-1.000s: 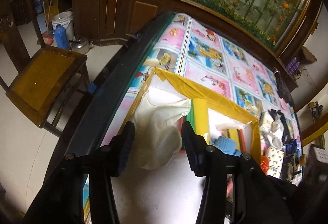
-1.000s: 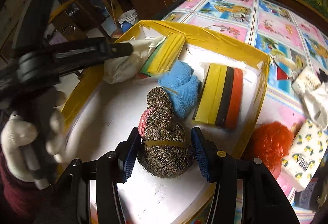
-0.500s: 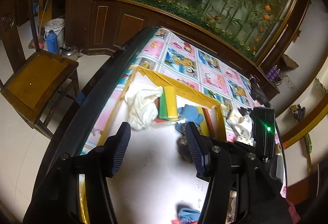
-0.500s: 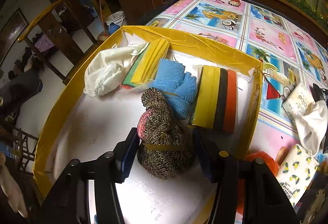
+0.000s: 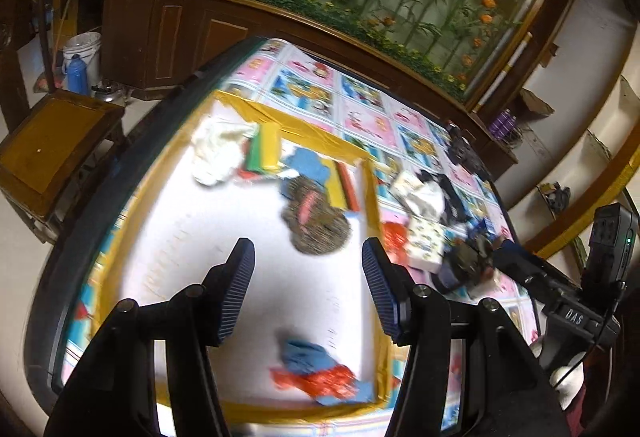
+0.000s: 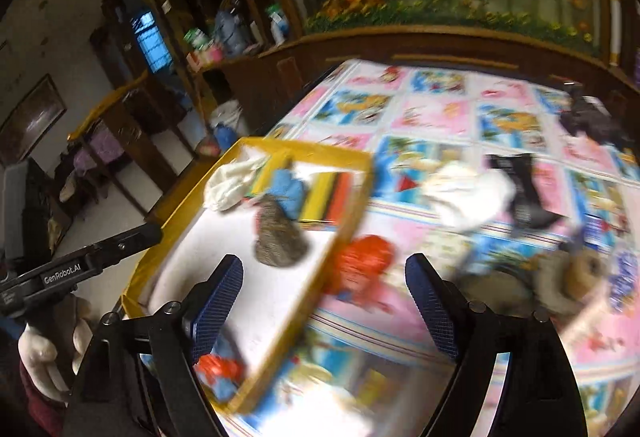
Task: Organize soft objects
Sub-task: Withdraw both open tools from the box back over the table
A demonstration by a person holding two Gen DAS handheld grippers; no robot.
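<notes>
A yellow-rimmed tray (image 5: 316, 135) with a white floor holds a white cloth (image 5: 216, 153), a blue cloth (image 5: 310, 165), coloured sponge stacks (image 5: 266, 151) and a brown knitted hat (image 5: 316, 221). A blue and red cloth (image 5: 316, 373) lies at its near edge. My left gripper (image 5: 308, 293) hangs open above the tray floor, holding nothing. My right gripper (image 6: 328, 301) is over the tray's right rim (image 6: 344, 237), its jaws opening with nothing between them. The knitted hat (image 6: 278, 237) lies free in the tray ahead of it. An orange fluffy item (image 6: 360, 269) lies on the table beside the tray.
On the cartoon-print tablecloth (image 6: 440, 117) right of the tray lie a white cloth (image 6: 468, 197), a black item (image 6: 524, 189), a brown plush (image 6: 560, 277) and a printed packet (image 5: 424, 241). A wooden chair (image 5: 52, 149) stands left of the table. A gloved hand (image 6: 40, 353) holds the left tool.
The right gripper has let go of the knitted hat, opened wide, and pulled back and to the right. The left gripper has drawn back and up from the white cloth, still empty.
</notes>
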